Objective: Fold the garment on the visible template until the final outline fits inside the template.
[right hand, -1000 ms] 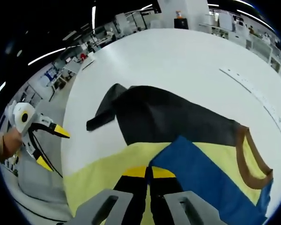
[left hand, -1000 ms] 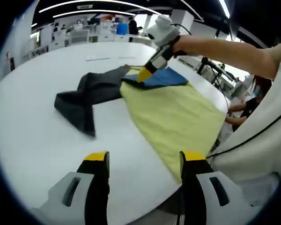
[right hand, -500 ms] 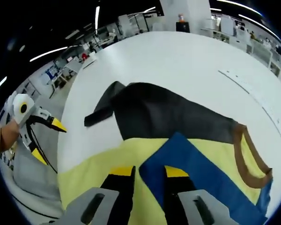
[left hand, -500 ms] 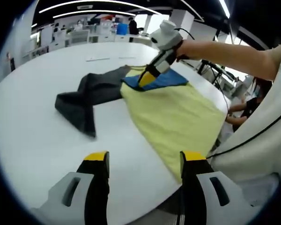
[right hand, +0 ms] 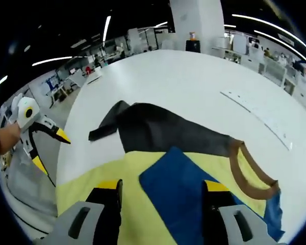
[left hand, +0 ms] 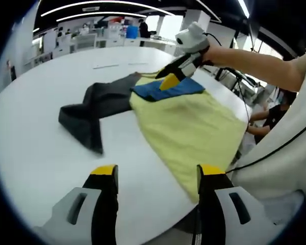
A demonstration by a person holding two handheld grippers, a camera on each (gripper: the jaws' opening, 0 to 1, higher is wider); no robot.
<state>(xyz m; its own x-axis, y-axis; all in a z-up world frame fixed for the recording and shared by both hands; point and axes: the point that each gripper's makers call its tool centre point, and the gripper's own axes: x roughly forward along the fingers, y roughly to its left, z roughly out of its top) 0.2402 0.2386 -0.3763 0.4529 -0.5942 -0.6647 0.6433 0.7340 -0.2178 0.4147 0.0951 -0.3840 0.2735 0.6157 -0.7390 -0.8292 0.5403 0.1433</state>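
Observation:
The garment lies on a white round table. Its yellow body spreads toward the near edge, and a dark grey sleeve trails off to the left. A blue sleeve lies folded onto the yellow. In the right gripper view the blue sleeve sits between my open jaws, beside the brown collar and the grey sleeve. My right gripper is open, and it hovers just above the blue sleeve. My left gripper is open over the table's near edge, holding nothing, and shows at the left.
A person's arm holds the right gripper, with white clothing close at the right. A thin pale strip lies on the far table. The yellow hem hangs at the table edge. Desks and a white pillar stand behind.
My right gripper has opened and let go of the blue sleeve's edge, then lifted slightly away. The blue sleeve now rests on the yellow body. The left gripper has stayed put.

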